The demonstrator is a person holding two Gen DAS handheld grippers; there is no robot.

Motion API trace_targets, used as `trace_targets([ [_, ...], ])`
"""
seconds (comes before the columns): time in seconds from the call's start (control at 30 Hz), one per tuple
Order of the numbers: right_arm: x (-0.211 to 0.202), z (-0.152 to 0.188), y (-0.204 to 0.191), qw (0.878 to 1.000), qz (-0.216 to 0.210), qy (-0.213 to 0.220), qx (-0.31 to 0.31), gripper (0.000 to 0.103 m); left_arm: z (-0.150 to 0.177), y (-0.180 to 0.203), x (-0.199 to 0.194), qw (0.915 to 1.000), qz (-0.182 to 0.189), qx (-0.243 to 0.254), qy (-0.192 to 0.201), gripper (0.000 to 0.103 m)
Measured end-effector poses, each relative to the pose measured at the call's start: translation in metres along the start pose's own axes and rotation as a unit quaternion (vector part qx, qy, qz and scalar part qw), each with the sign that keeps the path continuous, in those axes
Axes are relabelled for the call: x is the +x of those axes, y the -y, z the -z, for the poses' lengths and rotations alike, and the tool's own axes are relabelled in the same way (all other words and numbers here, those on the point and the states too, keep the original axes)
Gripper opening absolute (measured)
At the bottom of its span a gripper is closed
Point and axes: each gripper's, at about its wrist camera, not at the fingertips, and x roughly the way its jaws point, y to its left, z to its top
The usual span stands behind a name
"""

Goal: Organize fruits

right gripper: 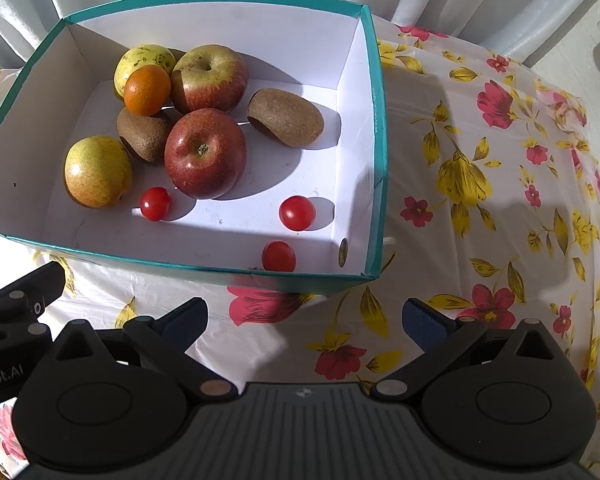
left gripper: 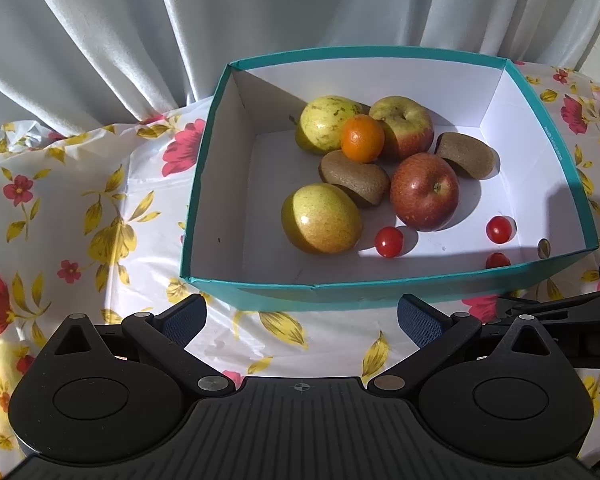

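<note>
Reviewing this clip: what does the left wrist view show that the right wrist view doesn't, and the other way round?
Only the left wrist view shows the crumpled edge of the tablecloth left of the box, and the box's left outer wall. Only the right wrist view shows the wide stretch of floral cloth right of the box and the third cherry tomato in full; the left view clips it behind the near wall. Both show the teal box holding two apples, two kiwis, two yellow-green fruits, an orange and cherry tomatoes, with the left gripper and right gripper open and empty.
</note>
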Motion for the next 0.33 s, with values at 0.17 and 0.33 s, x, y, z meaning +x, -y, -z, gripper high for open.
trace_targets([
  [0.17,-0.0003,0.0001,-0.0003,1.000,-0.003,0.000,0.001,0.103,0.0020,0.0023,-0.0026,0.9997,-0.010,0.008,0.022,0.103],
  [0.33,0.0007,0.0016,-0.0030,1.000,-0.003,-0.001,-0.003,0.103,0.0038,0.0041,-0.0045,0.9991,-0.023,0.016,0.030,0.103],
])
